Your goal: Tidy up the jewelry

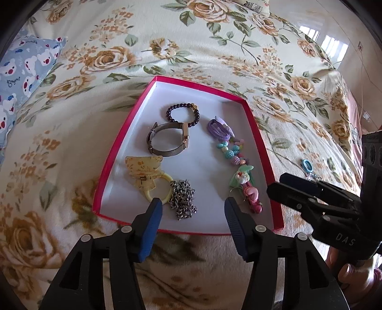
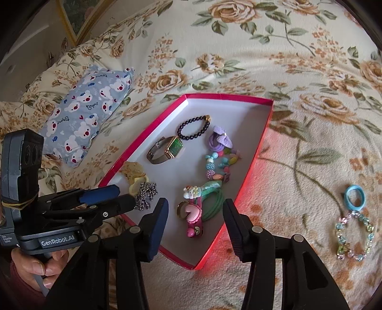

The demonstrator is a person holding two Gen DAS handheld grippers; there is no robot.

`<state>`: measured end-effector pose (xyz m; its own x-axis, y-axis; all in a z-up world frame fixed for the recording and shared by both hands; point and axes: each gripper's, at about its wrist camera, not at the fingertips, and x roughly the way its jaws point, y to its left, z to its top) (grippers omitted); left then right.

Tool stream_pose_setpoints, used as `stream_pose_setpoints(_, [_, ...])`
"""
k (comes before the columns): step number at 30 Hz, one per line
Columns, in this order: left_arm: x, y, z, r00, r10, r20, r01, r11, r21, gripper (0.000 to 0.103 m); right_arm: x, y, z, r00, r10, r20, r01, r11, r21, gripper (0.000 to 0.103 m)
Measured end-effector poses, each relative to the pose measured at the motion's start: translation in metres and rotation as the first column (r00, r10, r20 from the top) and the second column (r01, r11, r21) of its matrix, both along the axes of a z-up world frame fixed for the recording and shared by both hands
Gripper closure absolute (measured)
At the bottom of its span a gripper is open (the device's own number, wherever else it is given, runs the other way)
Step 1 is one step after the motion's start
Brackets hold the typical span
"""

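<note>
A red box [image 1: 256,133] with a white floor lies on the floral blanket; it also shows in the right wrist view [image 2: 265,133]. Inside are a dark bead bracelet [image 1: 182,114], a watch [image 1: 167,140], a yellow hair claw [image 1: 145,174], a silver chain [image 1: 182,199], purple hair ties [image 1: 219,127], a colourful bead string [image 1: 230,152] and pink and green hair clips [image 2: 193,214]. Outside the box, on the right, lie a blue ring [image 2: 355,193] and a pastel bead bracelet [image 2: 353,236]. My left gripper [image 1: 193,209] is open and empty over the box's near edge. My right gripper [image 2: 194,214] is open and empty above the hair clips.
A blue bear-print pillow [image 2: 86,112] lies at the left of the box. The floral blanket [image 2: 298,71] covers the whole bed. A framed picture [image 2: 78,16] leans at the far left. Each gripper shows in the other's view, close beside the box.
</note>
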<state>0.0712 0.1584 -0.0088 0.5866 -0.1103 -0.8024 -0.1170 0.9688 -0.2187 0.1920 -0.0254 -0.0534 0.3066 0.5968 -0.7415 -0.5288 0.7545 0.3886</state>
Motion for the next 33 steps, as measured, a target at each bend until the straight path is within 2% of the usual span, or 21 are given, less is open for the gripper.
stream_pose_setpoints(4, [-0.009, 0.004, 0.005, 1.000, 0.015, 0.009, -0.015, 1.000, -0.001, 0.045, -0.001, -0.007, 0.002, 1.000, -0.018, 0.002, 0.018, 1.000, 0.016, 0.044])
stream_pose_setpoints(7, [-0.019, 0.007, 0.010, 0.999, 0.033, 0.028, -0.033, 0.999, -0.008, 0.041, -0.004, -0.010, 0.002, 1.000, -0.024, 0.002, 0.024, 0.999, 0.027, 0.042])
stream_pose_setpoints(10, [-0.027, 0.010, 0.014, 0.998, 0.053, 0.045, -0.052, 0.998, -0.018, 0.035, -0.007, -0.011, 0.003, 1.000, -0.026, 0.007, 0.026, 0.999, 0.032, 0.038])
stream_pose_setpoints(14, [-0.039, 0.012, 0.016, 0.994, 0.091, 0.068, -0.088, 0.995, -0.040, 0.020, -0.014, -0.016, 0.005, 0.999, -0.035, 0.014, 0.035, 0.997, 0.062, 0.027])
stream_pose_setpoints(15, [-0.044, 0.012, 0.017, 0.992, 0.101, 0.076, -0.097, 0.994, -0.046, 0.019, -0.016, -0.017, 0.005, 0.999, -0.037, 0.018, 0.036, 0.997, 0.066, 0.025])
stream_pose_setpoints(19, [-0.058, 0.014, 0.018, 0.988, 0.129, 0.089, -0.126, 0.991, -0.041, 0.017, -0.026, -0.021, 0.013, 0.997, -0.037, 0.071, 0.032, 0.997, 0.063, 0.015])
stream_pose_setpoints(21, [-0.066, 0.015, 0.019, 0.985, 0.147, 0.094, -0.144, 0.989, -0.033, 0.010, -0.031, -0.025, 0.019, 0.994, -0.042, 0.099, 0.035, 0.997, 0.072, 0.011])
stream_pose_setpoints(23, [-0.074, 0.017, 0.022, 0.980, 0.171, 0.101, -0.169, 0.985, -0.022, 0.007, -0.035, -0.028, 0.025, 0.991, -0.048, 0.127, 0.039, 0.997, 0.073, 0.005])
stream_pose_setpoints(27, [-0.085, 0.013, 0.031, 0.974, 0.183, 0.131, -0.186, 0.982, 0.011, 0.006, -0.043, -0.032, 0.041, 0.981, -0.054, 0.188, 0.042, 0.997, 0.065, 0.004])
stream_pose_setpoints(33, [-0.102, -0.006, 0.059, 0.964, 0.141, 0.228, -0.177, 0.973, 0.147, 0.001, -0.049, -0.031, 0.075, 0.964, -0.010, 0.267, 0.002, 1.000, 0.031, 0.000])
